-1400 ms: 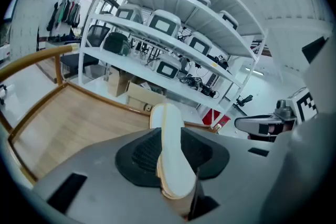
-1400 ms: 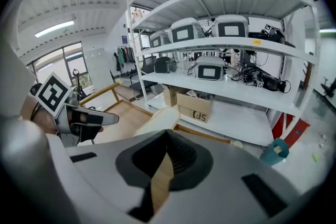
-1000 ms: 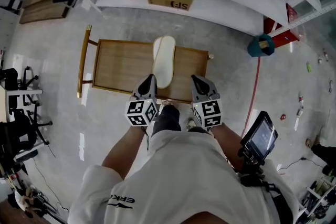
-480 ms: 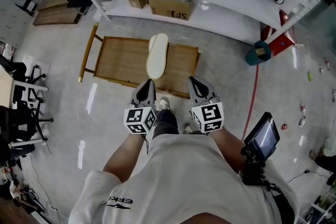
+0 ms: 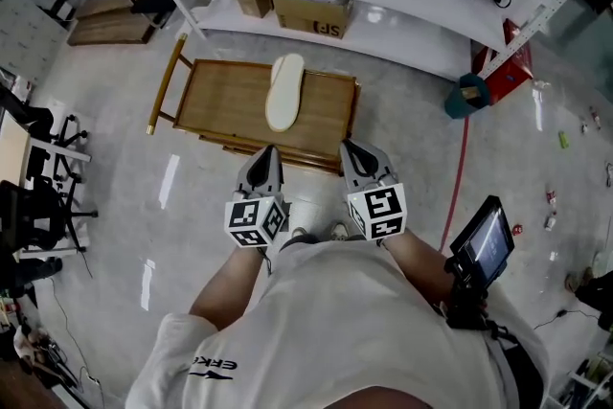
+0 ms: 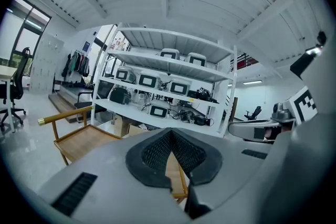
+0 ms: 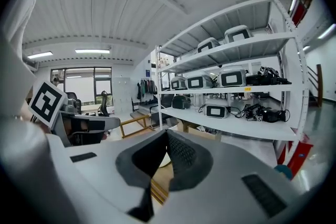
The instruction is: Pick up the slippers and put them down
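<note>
Slipper [image 5: 284, 91] is lying lengthwise on the wooden bench [image 5: 220, 105], apart from both claws. Left claw [image 5: 267, 154] and right claw [image 5: 348, 149] are sitting fully closed, gripping nothing. Likely handling light and soft, so I'm suggesting pinching a side edge mid-length. Only the head view is showing it; both gripper views are catching just shelves [image 6: 168, 68].

A low wooden cart [image 5: 225, 102] stands on the grey floor [image 5: 105, 168], its long handle rail [image 5: 165, 81] on the left side. Just behind it runs white shelving [image 5: 383, 10], with a cardboard box [image 5: 311, 14] on the bottom shelf and small screens [image 7: 233, 77] higher up. A teal bin [image 5: 466, 96] sits near the shelving's right post, beside a red floor line [image 5: 458, 168]. Black office chairs [image 5: 38, 206] stand at far left.
</note>
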A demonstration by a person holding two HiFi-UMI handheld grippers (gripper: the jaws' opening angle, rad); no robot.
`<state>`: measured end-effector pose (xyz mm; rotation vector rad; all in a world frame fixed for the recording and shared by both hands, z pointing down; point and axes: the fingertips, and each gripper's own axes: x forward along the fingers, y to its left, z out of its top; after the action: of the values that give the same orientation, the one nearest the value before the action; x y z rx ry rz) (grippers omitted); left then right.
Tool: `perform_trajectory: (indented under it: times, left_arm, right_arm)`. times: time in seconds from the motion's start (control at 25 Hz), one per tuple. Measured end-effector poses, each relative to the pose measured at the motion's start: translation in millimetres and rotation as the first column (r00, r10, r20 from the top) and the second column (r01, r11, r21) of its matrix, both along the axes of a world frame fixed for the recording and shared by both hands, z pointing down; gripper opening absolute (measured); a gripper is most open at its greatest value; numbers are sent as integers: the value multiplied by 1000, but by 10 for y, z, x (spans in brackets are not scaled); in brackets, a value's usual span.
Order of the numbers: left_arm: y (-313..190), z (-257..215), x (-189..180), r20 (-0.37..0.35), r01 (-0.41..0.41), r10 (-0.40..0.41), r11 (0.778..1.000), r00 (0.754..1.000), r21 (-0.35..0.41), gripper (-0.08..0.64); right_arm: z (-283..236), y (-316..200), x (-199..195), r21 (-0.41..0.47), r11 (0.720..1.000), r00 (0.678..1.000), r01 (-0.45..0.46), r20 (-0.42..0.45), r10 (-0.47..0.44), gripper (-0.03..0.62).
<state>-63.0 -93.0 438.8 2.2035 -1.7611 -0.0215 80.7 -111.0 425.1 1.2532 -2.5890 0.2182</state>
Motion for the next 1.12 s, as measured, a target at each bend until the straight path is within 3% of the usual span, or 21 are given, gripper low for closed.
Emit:
perform_trajectory:
  times: [0.36,1.12]
  left_arm:
    - [13,-175,-82,-4,-41,41,998,999,46,3]
    - [102,-165,-239,-33,-102,105,993,994,65,3]
  right_arm:
    - [-191,100,-81,32,998,999,-46,-15,46,5]
    - [-235,309,-240,36,991,991,-128,-29,130,5]
